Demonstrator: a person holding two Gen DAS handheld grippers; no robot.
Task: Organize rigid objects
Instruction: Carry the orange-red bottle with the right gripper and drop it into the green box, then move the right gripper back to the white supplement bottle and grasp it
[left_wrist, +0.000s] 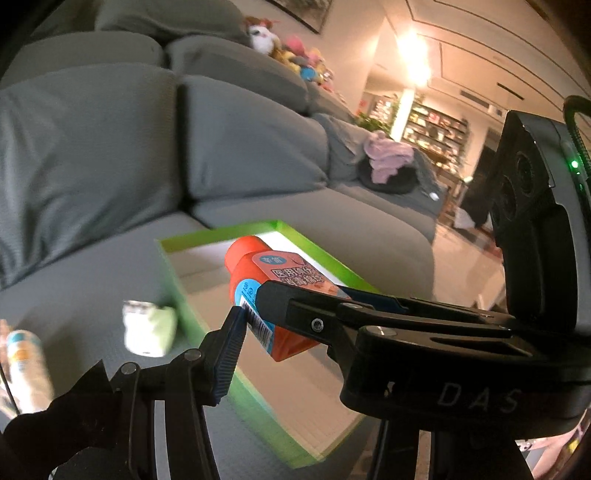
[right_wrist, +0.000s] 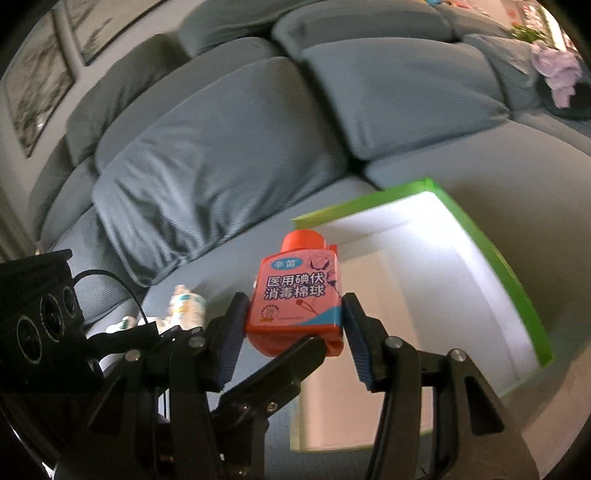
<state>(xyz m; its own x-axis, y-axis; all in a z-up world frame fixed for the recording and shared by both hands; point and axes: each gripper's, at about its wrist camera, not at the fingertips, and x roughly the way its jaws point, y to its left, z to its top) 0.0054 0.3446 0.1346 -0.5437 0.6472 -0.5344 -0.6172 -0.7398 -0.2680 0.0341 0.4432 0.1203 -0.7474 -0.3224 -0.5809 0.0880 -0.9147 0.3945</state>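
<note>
The orange bottle (right_wrist: 295, 299) is held above the sofa seat (right_wrist: 517, 158), in front of the green-rimmed white tray (right_wrist: 495, 254). In the right wrist view its long axis is seen running from 6 to 12 o'clock, with the round cap pointed at 12 and the printed label faced toward the camera. The right gripper (right_wrist: 293, 334) is clamped on the bottle's lower sides, one blue pad pressed at 9 o'clock and the other at 3. In the left wrist view the same bottle (left_wrist: 258, 291) is seen tilted, its cap pointed toward 11 o'clock over the tray (left_wrist: 325, 262). There the left gripper (left_wrist: 255, 314) is seen closed on the bottle as well. A small pale green packet (left_wrist: 147, 332) is seen at 9 o'clock of the bottle, just beside the tray's rim, and a white spray can (left_wrist: 26, 369) lies farther out toward 8 o'clock.
</note>
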